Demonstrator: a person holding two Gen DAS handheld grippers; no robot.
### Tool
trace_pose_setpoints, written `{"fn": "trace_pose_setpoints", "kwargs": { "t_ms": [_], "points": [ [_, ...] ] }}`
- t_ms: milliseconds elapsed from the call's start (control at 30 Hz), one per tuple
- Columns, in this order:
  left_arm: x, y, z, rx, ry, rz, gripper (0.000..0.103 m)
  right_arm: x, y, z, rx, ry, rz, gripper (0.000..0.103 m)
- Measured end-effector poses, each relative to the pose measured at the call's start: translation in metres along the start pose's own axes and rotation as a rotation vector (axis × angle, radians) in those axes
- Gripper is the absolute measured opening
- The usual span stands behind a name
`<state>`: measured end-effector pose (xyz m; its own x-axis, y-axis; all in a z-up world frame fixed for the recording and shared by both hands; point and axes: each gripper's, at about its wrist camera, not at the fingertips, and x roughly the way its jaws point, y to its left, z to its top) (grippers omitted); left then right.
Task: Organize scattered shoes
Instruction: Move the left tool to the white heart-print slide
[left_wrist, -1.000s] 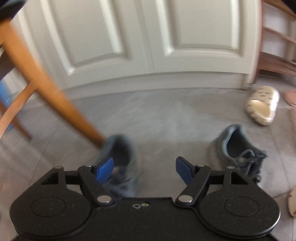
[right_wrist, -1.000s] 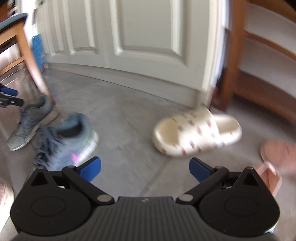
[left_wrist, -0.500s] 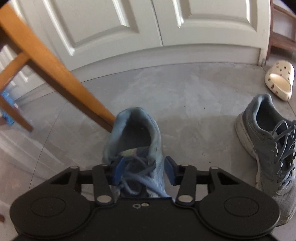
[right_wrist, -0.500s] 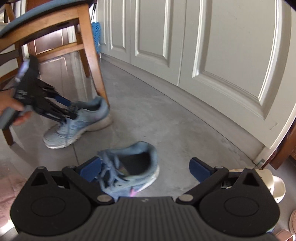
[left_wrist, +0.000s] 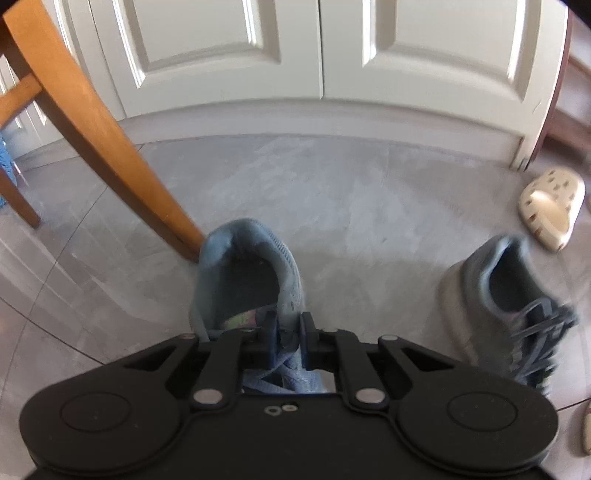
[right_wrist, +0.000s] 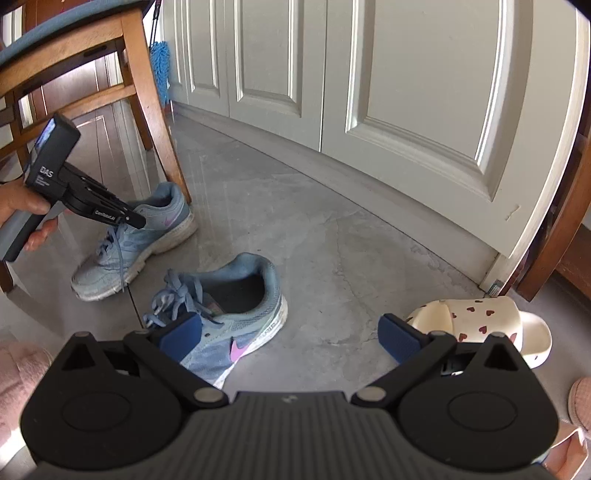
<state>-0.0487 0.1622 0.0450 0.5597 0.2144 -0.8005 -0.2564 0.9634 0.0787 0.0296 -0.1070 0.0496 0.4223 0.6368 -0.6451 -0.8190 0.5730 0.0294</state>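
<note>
A light blue sneaker (left_wrist: 251, 273) stands on the grey floor beside a chair leg, heel away from me. My left gripper (left_wrist: 284, 332) is shut on the right side of its collar, by the laces. In the right wrist view the same sneaker (right_wrist: 147, 232) sits under the left gripper (right_wrist: 137, 221), which a hand (right_wrist: 22, 206) holds. Its mate (right_wrist: 236, 299), with a pink logo, lies just ahead of my right gripper (right_wrist: 290, 334), whose jaws are wide open and empty. The mate (left_wrist: 509, 306) also shows to the right in the left wrist view.
A cream slipper (right_wrist: 480, 325) with heart prints lies at right near the white doors (right_wrist: 406, 92); it also shows as the cream slipper (left_wrist: 550, 206). A wooden chair leg (left_wrist: 99, 136) stands by the held sneaker. Pink slippers (right_wrist: 18, 369) lie at both lower corners.
My left gripper has closed from around the sneaker's laces onto its collar. The right gripper stayed open and moved a little nearer the second sneaker.
</note>
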Motion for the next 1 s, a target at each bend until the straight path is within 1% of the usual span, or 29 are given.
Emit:
{"fn": "trace_pose_setpoints", "kwargs": {
  "t_ms": [100,133,233,267,400,500,600,667,733,800,833,867,900,933,1000],
  "points": [
    [-0.002,-0.017,0.003,0.028,0.000,-0.034,0.009,-0.004,-0.002,-0.001,-0.001,-0.006,-0.005,0.103],
    [0.000,-0.029,0.004,0.056,0.006,-0.046,0.009,-0.005,-0.003,-0.002,-0.001,-0.008,-0.007,0.103],
    [0.004,-0.063,0.000,0.174,0.025,-0.069,0.008,-0.011,-0.008,-0.003,0.011,-0.010,-0.022,0.103],
    [0.007,-0.067,0.000,0.194,0.024,-0.070,0.008,-0.013,-0.009,-0.004,0.015,-0.010,-0.028,0.103],
    [-0.003,-0.097,-0.009,0.389,-0.018,-0.045,0.008,-0.022,-0.017,-0.009,0.035,-0.016,-0.055,0.103],
    [-0.012,-0.098,-0.007,0.404,-0.008,-0.052,0.009,-0.031,-0.026,-0.017,0.073,-0.022,-0.086,0.103],
    [-0.024,-0.100,0.005,0.413,-0.022,-0.062,0.015,-0.040,-0.035,-0.025,0.111,-0.028,-0.117,0.103],
    [-0.037,-0.109,0.029,0.417,-0.042,-0.130,0.024,-0.046,-0.041,-0.031,0.136,-0.031,-0.138,0.103],
    [-0.045,-0.124,0.050,0.438,-0.066,-0.187,0.026,-0.053,-0.047,-0.037,0.161,-0.035,-0.158,0.103],
    [-0.052,-0.155,0.078,0.491,-0.107,-0.243,0.039,-0.064,-0.056,-0.046,0.207,-0.046,-0.192,0.103],
    [-0.054,-0.170,0.090,0.513,-0.123,-0.270,0.058,-0.070,-0.061,-0.051,0.231,-0.054,-0.211,0.103],
    [-0.053,-0.186,0.098,0.533,-0.130,-0.291,0.074,-0.075,-0.064,-0.055,0.247,-0.061,-0.225,0.103],
    [-0.050,-0.202,0.105,0.553,-0.135,-0.311,0.081,-0.084,-0.069,-0.062,0.276,-0.071,-0.250,0.103],
    [-0.048,-0.219,0.113,0.573,-0.140,-0.331,0.085,-0.092,-0.073,-0.070,0.303,-0.079,-0.273,0.103],
    [-0.044,-0.251,0.128,0.614,-0.150,-0.370,0.082,-0.108,-0.080,-0.085,0.356,-0.094,-0.317,0.103]
  ]
}}
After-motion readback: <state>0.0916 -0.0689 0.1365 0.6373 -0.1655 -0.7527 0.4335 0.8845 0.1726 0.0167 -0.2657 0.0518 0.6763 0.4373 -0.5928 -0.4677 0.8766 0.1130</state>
